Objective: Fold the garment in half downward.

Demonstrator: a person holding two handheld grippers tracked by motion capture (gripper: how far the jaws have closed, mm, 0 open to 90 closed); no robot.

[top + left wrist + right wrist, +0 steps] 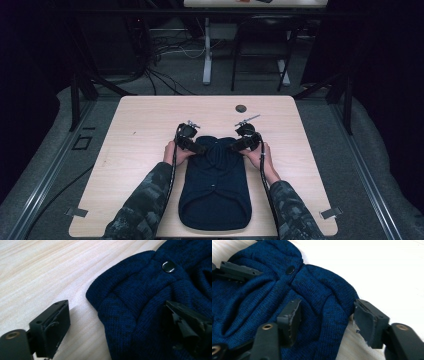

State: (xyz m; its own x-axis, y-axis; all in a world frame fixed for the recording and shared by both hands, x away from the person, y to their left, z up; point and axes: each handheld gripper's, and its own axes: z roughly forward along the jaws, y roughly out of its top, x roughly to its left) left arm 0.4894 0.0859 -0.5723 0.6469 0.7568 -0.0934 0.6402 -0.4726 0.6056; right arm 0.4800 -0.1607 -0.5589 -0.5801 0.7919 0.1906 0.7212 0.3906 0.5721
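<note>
A dark blue knitted garment [215, 185] lies flat on the pale wooden table [140, 125], its far end bunched up between my hands. My left gripper [196, 147] is at the garment's far left corner. In the left gripper view it [116, 303] stands open, one jaw on bare wood, the other on the knit, with the folded edge [120, 305] between them beside a snap button [168, 266]. My right gripper [235, 146] is at the far right corner. In the right gripper view it [327, 302] straddles a bulging fold [327, 307], its pads not visibly pinching. The left gripper's jaw [237, 271] shows there, beyond a snap button [290, 270].
A dark round grommet [241, 108] sits near the table's far edge. Metal brackets [77, 212] [330, 213] mark the near corners. Beyond the table stand a white desk leg [207, 50], black frame legs and floor cables. Bare wood lies on both sides of the garment.
</note>
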